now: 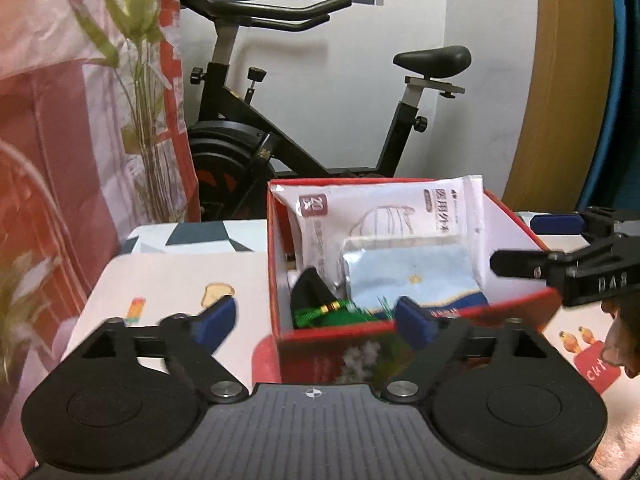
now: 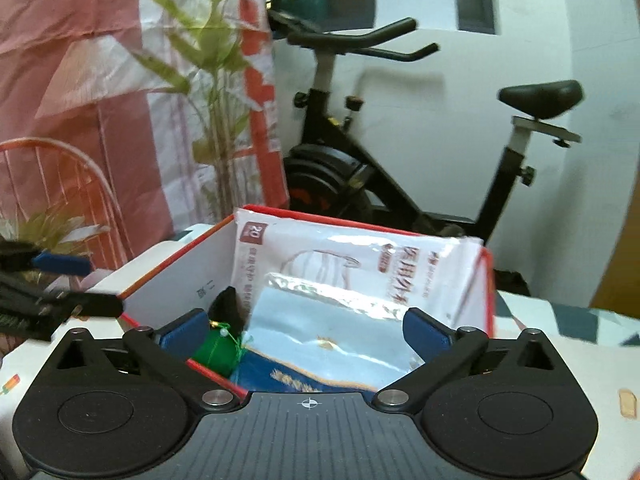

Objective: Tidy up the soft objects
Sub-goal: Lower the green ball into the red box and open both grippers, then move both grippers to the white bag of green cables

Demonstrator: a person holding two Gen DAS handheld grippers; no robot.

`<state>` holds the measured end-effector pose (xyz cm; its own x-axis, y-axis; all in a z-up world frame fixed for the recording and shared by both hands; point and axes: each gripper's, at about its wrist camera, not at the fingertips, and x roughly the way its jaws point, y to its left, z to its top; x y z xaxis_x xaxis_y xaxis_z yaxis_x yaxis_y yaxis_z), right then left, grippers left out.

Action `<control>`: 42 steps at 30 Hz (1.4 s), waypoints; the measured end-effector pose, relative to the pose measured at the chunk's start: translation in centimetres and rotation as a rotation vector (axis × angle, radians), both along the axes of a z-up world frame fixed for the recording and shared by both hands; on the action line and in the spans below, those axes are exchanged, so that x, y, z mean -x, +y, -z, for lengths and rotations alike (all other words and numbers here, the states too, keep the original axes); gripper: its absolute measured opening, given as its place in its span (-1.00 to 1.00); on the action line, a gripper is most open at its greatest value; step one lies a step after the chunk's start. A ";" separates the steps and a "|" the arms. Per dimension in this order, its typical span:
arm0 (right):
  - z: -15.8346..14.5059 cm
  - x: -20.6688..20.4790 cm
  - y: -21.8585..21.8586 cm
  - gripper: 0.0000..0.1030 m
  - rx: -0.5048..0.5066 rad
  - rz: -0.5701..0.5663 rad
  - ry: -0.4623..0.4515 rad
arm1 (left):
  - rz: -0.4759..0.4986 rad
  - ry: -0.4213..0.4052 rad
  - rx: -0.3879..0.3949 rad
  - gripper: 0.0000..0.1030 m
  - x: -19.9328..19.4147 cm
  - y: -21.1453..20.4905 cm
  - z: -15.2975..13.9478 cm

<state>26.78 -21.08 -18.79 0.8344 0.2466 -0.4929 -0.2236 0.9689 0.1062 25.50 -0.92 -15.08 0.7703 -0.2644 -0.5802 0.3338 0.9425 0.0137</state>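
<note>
Both tools stand with their blue pads spread wide and nothing pinched between them. The left gripper (image 1: 316,322) sits low at the near wall of the red box (image 1: 276,264), its right pad against the near rim and its left pad out over the printed table cover (image 1: 168,280). Just ahead of it inside the box lies a green pouch (image 1: 332,314) with a gold bead, and a black cloth piece (image 1: 310,286) leans behind that.

From the right gripper (image 2: 302,332) the box opens straight ahead: a light blue packet in clear wrap (image 2: 336,332) fills the space between its pads (not touched by either, as far as I can see), and the green pouch sits near its left pad. Behind the packet a large white pack with printed lettering (image 2: 352,256) stands tilted against the far wall.

Each tool shows at the edge of the other's view, so they flank the box from either side. A black exercise bike (image 1: 280,140) stands beyond the table, a pink curtain (image 1: 48,120) to the left.
</note>
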 end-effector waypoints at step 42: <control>11.7 9.7 -0.2 0.39 -0.202 -0.012 0.280 | -0.055 0.291 0.043 0.57 5.5 -0.6 9.4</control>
